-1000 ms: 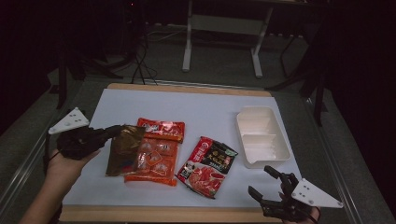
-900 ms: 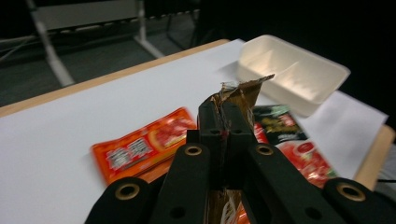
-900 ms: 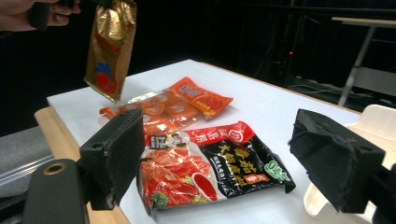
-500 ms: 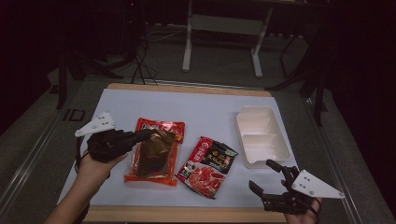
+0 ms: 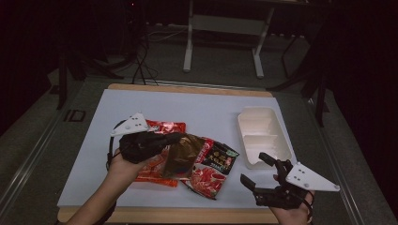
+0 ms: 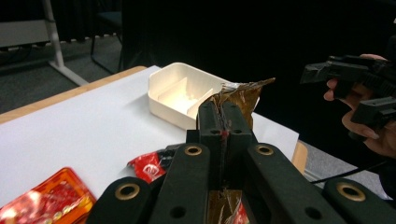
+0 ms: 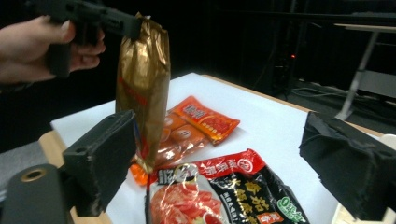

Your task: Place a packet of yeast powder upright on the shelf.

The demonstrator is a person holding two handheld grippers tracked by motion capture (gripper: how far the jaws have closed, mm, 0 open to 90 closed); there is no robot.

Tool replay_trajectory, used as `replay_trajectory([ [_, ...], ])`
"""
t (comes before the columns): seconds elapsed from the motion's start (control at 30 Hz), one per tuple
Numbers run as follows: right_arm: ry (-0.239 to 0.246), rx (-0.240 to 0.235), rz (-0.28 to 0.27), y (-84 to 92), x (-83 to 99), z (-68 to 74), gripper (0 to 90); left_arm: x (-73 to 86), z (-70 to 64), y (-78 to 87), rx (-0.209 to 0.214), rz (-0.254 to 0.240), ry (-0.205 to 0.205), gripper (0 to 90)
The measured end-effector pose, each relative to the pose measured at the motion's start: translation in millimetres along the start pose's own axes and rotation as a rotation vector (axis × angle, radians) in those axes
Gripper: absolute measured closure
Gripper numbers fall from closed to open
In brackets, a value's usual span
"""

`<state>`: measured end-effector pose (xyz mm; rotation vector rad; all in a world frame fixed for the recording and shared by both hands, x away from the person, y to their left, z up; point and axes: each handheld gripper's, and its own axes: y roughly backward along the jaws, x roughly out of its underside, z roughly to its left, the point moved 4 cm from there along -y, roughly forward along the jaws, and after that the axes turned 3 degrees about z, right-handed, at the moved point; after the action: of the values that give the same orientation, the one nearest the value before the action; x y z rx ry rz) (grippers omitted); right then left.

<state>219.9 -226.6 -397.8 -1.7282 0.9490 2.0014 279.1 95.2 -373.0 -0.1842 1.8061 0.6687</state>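
Two black jaws of the left gripper (image 5: 176, 138) stand pressed together on the top seam of a gold-brown foil pouch (image 5: 184, 154), which hangs clear of the table in the right gripper view (image 7: 142, 88), above the other packets and about midway across the white mat. The right gripper (image 5: 257, 172) waits near the table's front edge with its jaws spread wide and nothing between them.

The pinch sits on a thin strip of crinkled foil; in my judgement the slick film could slide out of the pads if the hand swings or tips sharply, dropping the pouch back onto the pile. The pouch dangles long and loose, so its lower end may also drag across the packets beneath and shift them, or catch the rim of the white tray (image 5: 262, 137) should it be carried that way.

Beneath the pouch lie glossy orange-red sachets (image 5: 159, 164) with a bumpy, sealed-cell look, and a larger flat red-and-black hotpot-base packet (image 5: 211, 166) printed with slices of meat. The tray is a matte, rounded-corner rectangle with a divider making compartments, seemingly moulded plastic or pulp. A smooth pale sheet covers the table (image 5: 197, 110), framed by a wooden edge.
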Motion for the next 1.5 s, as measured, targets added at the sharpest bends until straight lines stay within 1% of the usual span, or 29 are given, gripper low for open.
replay_trajectory([
  [0.03, 0.000, 0.000, 0.000, 0.0, 0.0, 0.0, 13.5, -0.3, -1.6, -3.9, 0.014, 0.000, 0.003, 90.0],
  [0.07, -0.004, -0.003, -0.001, -1.1, -1.2, -0.5, 13.5, -0.6, -2.9, -7.6, 0.018, 0.001, 0.004, 90.0],
  [0.1, -0.005, 0.005, -0.003, -2.1, -2.3, -1.2, 13.6, -0.9, -4.5, -11.7, 0.027, 0.005, 0.003, 90.0],
  [0.17, -0.008, -0.011, -0.004, -4.4, -4.1, -2.0, 14.6, -1.7, -7.8, -19.5, 0.044, 0.011, -0.003, 90.0],
  [0.2, -0.008, -0.007, -0.003, -5.6, -4.8, -2.1, 14.6, -2.2, -9.3, -23.3, 0.049, 0.013, -0.003, 90.0],
  [0.33, -0.012, -0.030, 0.001, -9.3, -6.0, -1.5, 15.0, -4.7, -15.8, -36.7, 0.081, 0.016, -0.009, 90.0],
  [0.37, -0.014, -0.036, -0.001, -10.2, -6.6, -1.0, 15.0, -5.5, -18.0, -40.0, 0.097, 0.018, -0.014, 90.0],
  [0.43, -0.008, -0.043, -0.003, -11.9, -8.1, 0.3, 17.8, -7.0, -21.3, -46.6, 0.108, 0.019, -0.013, 90.0],
  [0.47, -0.006, -0.050, -0.009, -13.7, -10.1, 1.9, 19.5, -7.7, -23.4, -50.0, 0.124, 0.018, -0.022, 90.0],
  [0.5, -0.006, -0.050, -0.009, -13.7, -10.1, 1.9, 19.5, -8.4, -25.6, -53.1, 0.129, 0.017, -0.029, 90.0],
  [0.6, 0.009, -0.061, -0.004, -17.3, -12.8, 4.0, 23.8, -11.1, -30.8, -61.7, 0.155, 0.011, -0.024, 90.0],
  [0.63, 0.010, -0.066, 0.003, -18.9, -13.3, 4.0, 23.8, -12.2, -32.3, -64.2, 0.166, 0.011, -0.018, 90.0],
  [0.67, 0.012, -0.060, 0.002, -20.2, -13.6, 3.6, 24.5, -13.2, -34.1, -66.5, 0.179, 0.005, -0.015, 90.0],
  [0.73, 0.009, -0.063, 0.011, -22.7, -13.8, 2.4, 26.0, -15.0, -37.7, -71.5, 0.192, -0.003, -0.020, 90.0],
  [0.8, 0.002, -0.063, 0.011, -23.9, -13.9, 1.1, 31.0, -16.3, -40.9, -76.5, 0.205, -0.007, -0.028, 90.0],
  [0.87, 0.003, -0.059, 0.014, -25.0, -14.3, -0.4, 33.9, -17.0, -43.3, -81.3, 0.215, -0.019, -0.032, 90.0],
  [0.9, 0.002, -0.059, 0.016, -25.4, -14.4, -1.2, 36.8, -17.5, -44.5, -83.3, 0.223, -0.025, -0.029, 90.0],
  [0.93, 0.006, -0.053, 0.017, -25.7, -14.4, -2.1, 40.0, -17.9, -45.4, -85.1, 0.231, -0.031, -0.035, 90.0],
  [1.0, 0.011, -0.032, 0.029, -26.7, -13.9, -4.4, 43.4, -19.3, -47.3, -87.8, 0.238, -0.048, -0.032, 90.0],
  [1.03, 0.002, -0.012, 0.036, -27.0, -13.1, -7.7, 48.9, -19.9, -47.9, -88.9, 0.240, -0.054, -0.031, 90.0],
  [1.07, 0.004, 0.000, 0.043, -27.0, -12.8, -9.5, 50.7, -20.6, -48.8, -90.0, 0.233, -0.068, -0.027, 90.0],
  [1.1, 0.004, 0.000, 0.043, -27.0, -12.8, -9.5, 50.7, -21.2, -49.4, -91.0, 0.235, -0.075, -0.028, 90.0],
  [1.17, -0.001, 0.014, 0.038, -25.5, -13.4, -14.3, 55.8, -21.7, -50.7, -93.0, 0.230, -0.088, -0.034, 90.0],
  [1.2, -0.001, 0.014, 0.038, -25.5, -13.4, -14.3, 55.8, -21.9, -51.1, -94.0, 0.233, -0.085, -0.037, 90.0],
  [1.27, -0.004, 0.010, 0.038, -23.6, -14.7, -16.6, 63.9, -22.0, -52.1, -96.2, 0.230, -0.088, -0.040, 90.0],
  [1.3, -0.004, 0.010, 0.038, -23.6, -14.7, -16.6, 63.9, -21.9, -52.5, -97.4, 0.232, -0.082, -0.042, 90.0],
  [1.33, -0.004, 0.003, 0.036, -23.1, -15.2, -16.9, 68.4, -21.6, -52.4, -98.1, 0.223, -0.086, -0.042, 90.0],
  [1.4, 0.003, 0.002, 0.040, -22.3, -15.9, -17.6, 74.1, -21.2, -50.9, -99.0, 0.230, -0.088, -0.027, 90.0],
  [1.5, 0.001, -0.027, 0.046, -21.3, -16.3, -19.5, 80.5, -20.2, -48.4, -99.9, 0.233, -0.088, -0.021, 90.0],
])
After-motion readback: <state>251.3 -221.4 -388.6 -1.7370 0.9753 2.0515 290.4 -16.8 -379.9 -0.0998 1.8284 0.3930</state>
